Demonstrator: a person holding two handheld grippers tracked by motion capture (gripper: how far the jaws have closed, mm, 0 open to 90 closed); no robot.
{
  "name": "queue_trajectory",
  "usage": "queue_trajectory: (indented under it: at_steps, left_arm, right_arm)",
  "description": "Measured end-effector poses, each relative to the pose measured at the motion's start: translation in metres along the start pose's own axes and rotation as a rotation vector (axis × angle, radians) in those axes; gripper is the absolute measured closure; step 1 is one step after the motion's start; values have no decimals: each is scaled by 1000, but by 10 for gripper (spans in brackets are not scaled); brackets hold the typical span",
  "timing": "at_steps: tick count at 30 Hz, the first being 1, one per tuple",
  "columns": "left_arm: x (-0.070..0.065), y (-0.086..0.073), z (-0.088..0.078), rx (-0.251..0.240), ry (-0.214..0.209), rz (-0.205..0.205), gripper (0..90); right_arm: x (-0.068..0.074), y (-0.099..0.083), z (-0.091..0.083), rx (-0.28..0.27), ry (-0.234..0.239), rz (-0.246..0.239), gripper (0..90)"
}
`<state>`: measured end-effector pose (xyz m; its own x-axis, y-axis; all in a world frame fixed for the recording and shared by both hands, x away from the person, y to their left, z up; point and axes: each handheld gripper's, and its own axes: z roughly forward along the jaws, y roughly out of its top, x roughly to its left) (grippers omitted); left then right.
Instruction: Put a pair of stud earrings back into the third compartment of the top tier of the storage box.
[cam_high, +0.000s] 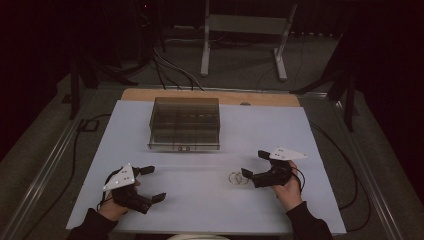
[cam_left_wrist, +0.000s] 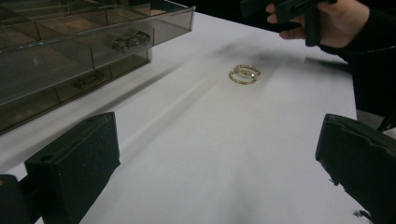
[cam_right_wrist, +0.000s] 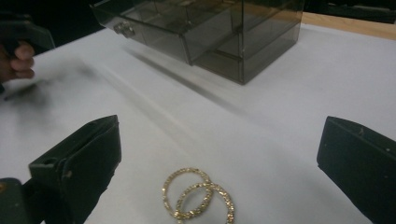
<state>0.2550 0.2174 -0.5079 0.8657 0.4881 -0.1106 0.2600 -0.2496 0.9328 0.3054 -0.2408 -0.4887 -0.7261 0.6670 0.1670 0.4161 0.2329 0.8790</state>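
Note:
Two gold studded hoops (cam_high: 238, 178) lie overlapping on the white table (cam_high: 200, 210), right of centre. My right gripper (cam_high: 255, 163) is open just right of them, and in the right gripper view the hoops (cam_right_wrist: 197, 195) lie low between its jaws, untouched by either. My left gripper (cam_high: 154, 183) is open at the front left with nothing in it. Seen from the left gripper view, the hoops (cam_left_wrist: 244, 73) are well ahead. A smoked clear drawer box (cam_high: 185, 125) stands at the table's middle back. Its upper drawer with small metal knobs (cam_left_wrist: 126, 41) sticks out a little.
The box (cam_right_wrist: 201, 28) has several compartments inside. A wooden strip (cam_high: 210, 95) runs along the table's far edge. Cables (cam_high: 170, 70) and a metal stand (cam_high: 245, 30) are on the floor beyond. The other hand (cam_left_wrist: 327, 18) shows at the top right of the left gripper view.

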Motion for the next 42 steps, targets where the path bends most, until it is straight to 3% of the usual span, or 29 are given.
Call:
queue_trajectory:
  at_steps: [3,14,20,23,25,31,42]
  left_arm:
    - [0,0,0,3,-1,3,6]
    - [0,0,0,0,2,3,5]
    - [0,0,0,0,-1,4,5]
    - [0,0,0,-3,-1,2,5]
    - [0,0,0,1,-3,4,5]
    - [0,0,-1,1,-2,5,5]
    - [0,0,1,8,-6,5,5]
  right_arm:
    - [-2,-1,4,21,-13,-14,0]
    - [-8,-8,12,90,-41,24,53]
    - [-7,-13,18,159,-42,38,70]
    - [-5,-16,22,192,-85,34,161]
    - [-5,-16,23,209,-78,36,214]
    - [-3,-17,25,257,-92,-7,497]
    - [3,-22,35,327,-135,-60,711]
